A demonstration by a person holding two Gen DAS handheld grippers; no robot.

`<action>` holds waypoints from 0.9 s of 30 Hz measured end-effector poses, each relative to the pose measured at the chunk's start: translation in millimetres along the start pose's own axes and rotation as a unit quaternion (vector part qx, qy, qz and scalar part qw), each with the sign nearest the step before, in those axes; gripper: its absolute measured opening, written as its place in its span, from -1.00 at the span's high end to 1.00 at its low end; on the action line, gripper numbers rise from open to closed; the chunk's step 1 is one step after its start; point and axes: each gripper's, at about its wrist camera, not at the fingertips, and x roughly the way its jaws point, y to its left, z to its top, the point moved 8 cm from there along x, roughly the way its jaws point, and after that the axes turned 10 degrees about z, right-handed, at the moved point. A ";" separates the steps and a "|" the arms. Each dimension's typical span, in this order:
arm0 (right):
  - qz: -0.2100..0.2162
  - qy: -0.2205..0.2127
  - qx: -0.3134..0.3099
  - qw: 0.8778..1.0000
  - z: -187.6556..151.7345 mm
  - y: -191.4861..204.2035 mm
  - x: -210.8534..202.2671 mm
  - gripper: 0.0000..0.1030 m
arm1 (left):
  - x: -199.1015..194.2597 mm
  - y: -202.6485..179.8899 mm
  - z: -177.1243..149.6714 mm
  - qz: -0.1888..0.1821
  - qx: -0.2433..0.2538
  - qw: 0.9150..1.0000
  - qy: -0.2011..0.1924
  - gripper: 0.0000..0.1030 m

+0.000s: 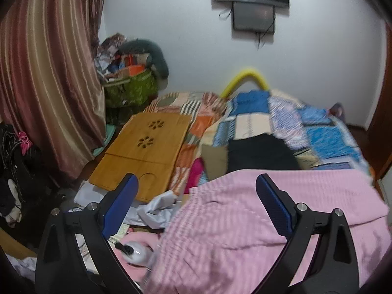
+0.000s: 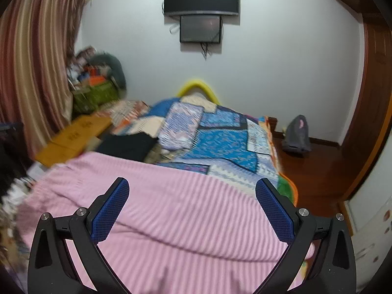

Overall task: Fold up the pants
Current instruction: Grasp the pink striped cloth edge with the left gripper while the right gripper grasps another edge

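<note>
Both sets of fingers stand wide apart with nothing between them. The left gripper (image 1: pixel 197 183) hovers over the left end of the pink pants (image 1: pixel 257 220), where a gathered, puckered edge that looks like the waistband runs from about 8 o'clock up to 12 o'clock just inside its left finger. The right gripper (image 2: pixel 192 188) hangs over the broad flat middle of the same pink pants (image 2: pixel 186 215), cloth filling the whole gap between its fingers. The garment lies spread across the near end of the bed (image 2: pixel 220 142), its long axis running roughly 9 to 3 o'clock across both views. The left gripper seems the nearer one to an edge worth seizing; the right has only open cloth beneath it. Beyond, at 12 o'clock, a black garment (image 1: pixel 262 154) rests on the patchwork quilt (image 1: pixel 325 132), and a wooden lap tray (image 1: pixel 147 147) sits at 10 o'clock.
</note>
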 end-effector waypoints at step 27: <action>0.062 0.138 -0.038 0.988 -47.5 -41.3 183.9 0.12 | 276.8 -48.4 -123.8 -0.040 0.035 0.956 0.289 0.06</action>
